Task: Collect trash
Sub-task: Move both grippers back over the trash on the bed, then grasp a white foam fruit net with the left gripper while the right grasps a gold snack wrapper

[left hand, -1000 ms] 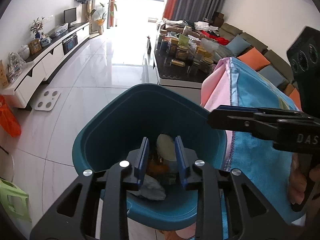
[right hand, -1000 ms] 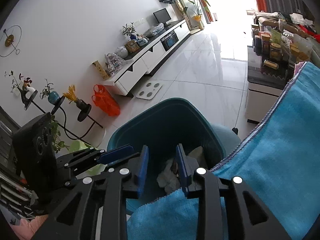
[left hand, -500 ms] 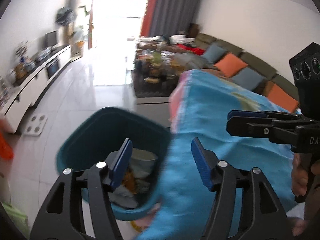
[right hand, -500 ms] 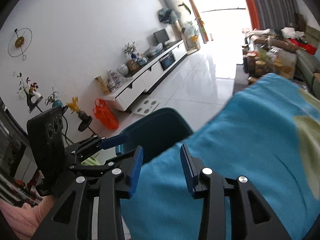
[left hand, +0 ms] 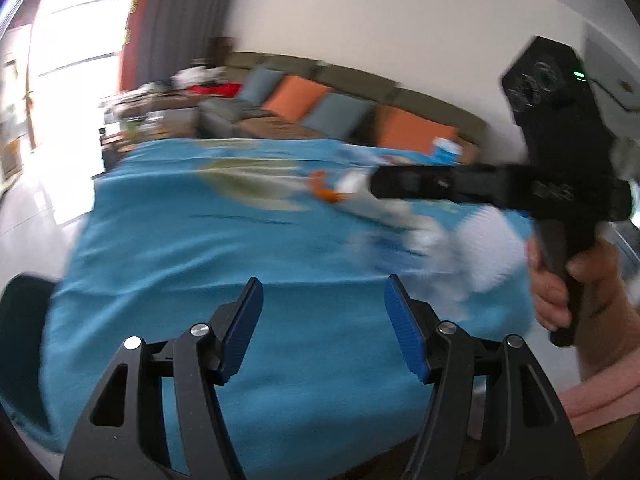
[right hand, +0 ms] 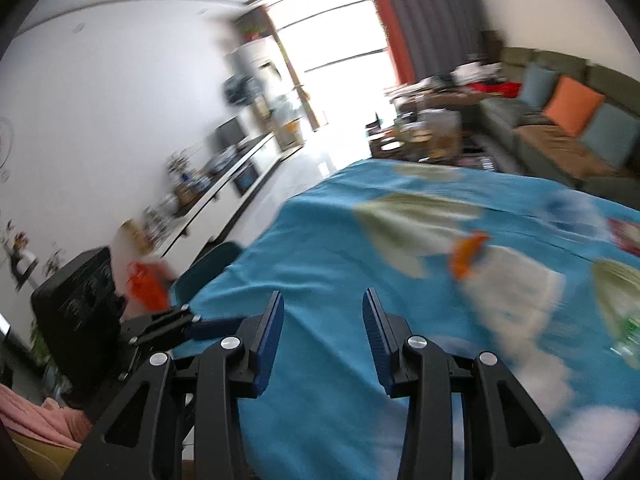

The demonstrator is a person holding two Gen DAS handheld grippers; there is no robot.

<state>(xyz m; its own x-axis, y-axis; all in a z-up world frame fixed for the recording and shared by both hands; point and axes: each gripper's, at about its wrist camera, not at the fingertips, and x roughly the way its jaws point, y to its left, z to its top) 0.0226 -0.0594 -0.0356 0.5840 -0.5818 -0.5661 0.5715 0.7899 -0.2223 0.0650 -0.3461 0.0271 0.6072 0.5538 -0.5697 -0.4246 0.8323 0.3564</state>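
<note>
Both views are motion-blurred. My left gripper (left hand: 323, 322) is open and empty above the blue cloth-covered table (left hand: 192, 264). My right gripper (right hand: 323, 332) is open and empty over the same table (right hand: 344, 248); it also shows in the left wrist view (left hand: 400, 188), held by a hand. Blurred trash lies on the cloth: an orange scrap (left hand: 326, 192) (right hand: 466, 254), white crumpled paper (left hand: 476, 256) and a clear bottle (right hand: 628, 332) at the right edge. The teal bin (left hand: 20, 320) (right hand: 208, 272) stands at the table's left edge, mostly hidden.
A sofa with orange and blue cushions (left hand: 304, 100) runs behind the table. A cluttered coffee table (right hand: 424, 132) stands beyond. A white TV cabinet (right hand: 224, 196) lines the left wall, with an orange bag (right hand: 146, 284) on the floor near the bin.
Both grippers swung up and right, from over the bin to over the table. The left gripper let go of the cup in the bin and opened wide; the right opened wider.
</note>
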